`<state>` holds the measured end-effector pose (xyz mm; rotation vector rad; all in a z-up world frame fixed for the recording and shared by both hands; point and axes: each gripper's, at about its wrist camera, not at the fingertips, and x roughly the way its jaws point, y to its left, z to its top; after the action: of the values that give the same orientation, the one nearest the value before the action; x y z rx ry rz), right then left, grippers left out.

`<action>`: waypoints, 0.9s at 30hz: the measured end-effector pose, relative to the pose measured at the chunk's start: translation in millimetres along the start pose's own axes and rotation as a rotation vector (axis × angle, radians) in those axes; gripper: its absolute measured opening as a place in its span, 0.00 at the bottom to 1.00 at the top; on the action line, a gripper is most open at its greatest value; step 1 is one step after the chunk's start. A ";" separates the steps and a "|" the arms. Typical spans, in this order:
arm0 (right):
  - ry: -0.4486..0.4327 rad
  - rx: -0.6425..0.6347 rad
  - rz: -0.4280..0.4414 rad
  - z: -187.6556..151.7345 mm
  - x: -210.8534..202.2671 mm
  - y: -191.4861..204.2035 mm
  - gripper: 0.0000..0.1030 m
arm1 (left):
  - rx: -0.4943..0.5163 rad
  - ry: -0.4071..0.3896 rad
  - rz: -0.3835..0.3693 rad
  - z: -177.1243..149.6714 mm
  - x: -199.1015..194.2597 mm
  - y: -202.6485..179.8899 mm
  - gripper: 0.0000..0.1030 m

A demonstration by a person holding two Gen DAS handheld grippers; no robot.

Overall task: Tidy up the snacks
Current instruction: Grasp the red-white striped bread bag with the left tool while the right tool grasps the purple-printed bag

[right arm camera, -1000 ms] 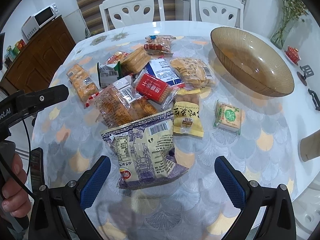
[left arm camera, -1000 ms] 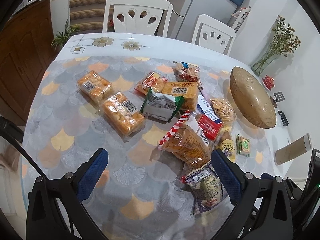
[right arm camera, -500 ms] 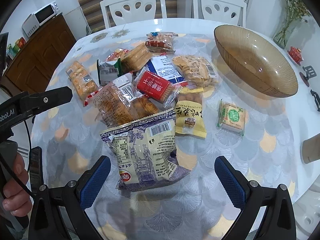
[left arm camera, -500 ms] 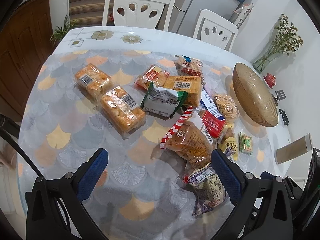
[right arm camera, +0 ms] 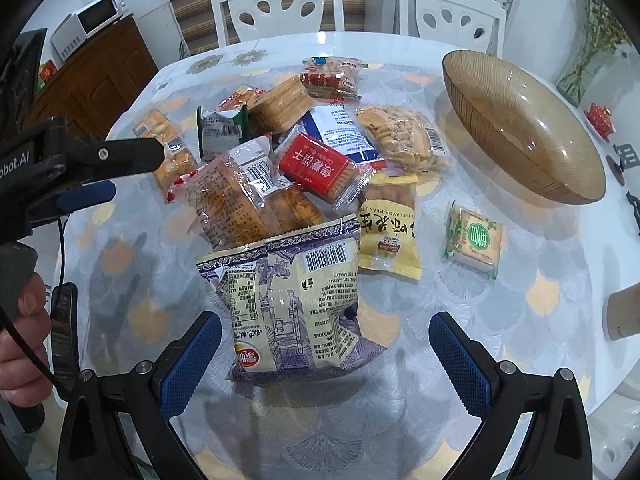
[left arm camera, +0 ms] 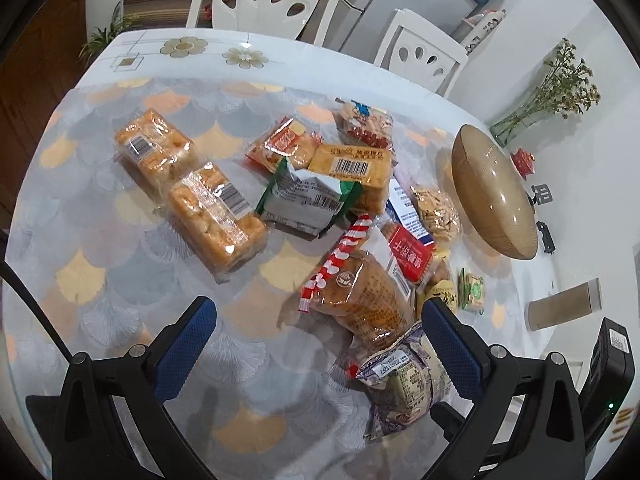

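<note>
Several snack packets lie in a heap on the table. Nearest my right gripper [right arm camera: 324,360] is a purple-and-cream bag [right arm camera: 292,300], lying between its open fingers' line, just ahead. Behind it sit a clear bread bag [right arm camera: 240,204], a red biscuit pack [right arm camera: 316,168], a yellow peanut packet [right arm camera: 386,232] and a small green-printed cake [right arm camera: 474,238]. A brown glass bowl [right arm camera: 520,128] stands empty at the right. My left gripper [left arm camera: 320,348] hovers open over bare cloth, with the bread bag [left arm camera: 360,296] ahead and two orange cracker packs [left arm camera: 212,216] to the left.
White chairs [right arm camera: 280,8] stand at the far side of the table. A vase of flowers [left arm camera: 552,92] and a cardboard tube [left arm camera: 564,310] are near the right edge. A hand [right arm camera: 20,344] holds the left gripper's handle at the left of the right wrist view.
Both grippers have moved slightly forward and lower toward the snack pile. Neither has touched or taken anything, and both stay open.
</note>
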<state>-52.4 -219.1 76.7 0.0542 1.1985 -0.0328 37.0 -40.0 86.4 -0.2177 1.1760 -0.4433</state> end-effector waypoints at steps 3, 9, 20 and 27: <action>0.017 -0.006 0.003 0.1 7.9 0.8 1.00 | -0.006 0.039 -0.042 0.9 10.0 1.5 0.99; 0.053 -0.010 0.029 -3.7 33.3 4.2 1.00 | -0.081 0.131 -0.158 4.6 44.5 6.6 0.99; 0.097 0.013 0.068 -1.0 61.7 5.4 0.79 | -0.065 0.250 -0.185 13.5 86.3 -11.3 0.91; 0.085 0.004 0.072 -5.9 56.3 2.7 0.74 | -0.056 0.259 -0.184 10.7 96.7 -17.4 0.69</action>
<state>-37.3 -215.8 22.2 0.1032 1.2804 0.0306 73.1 -99.1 16.0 -0.3262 1.4293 -0.6140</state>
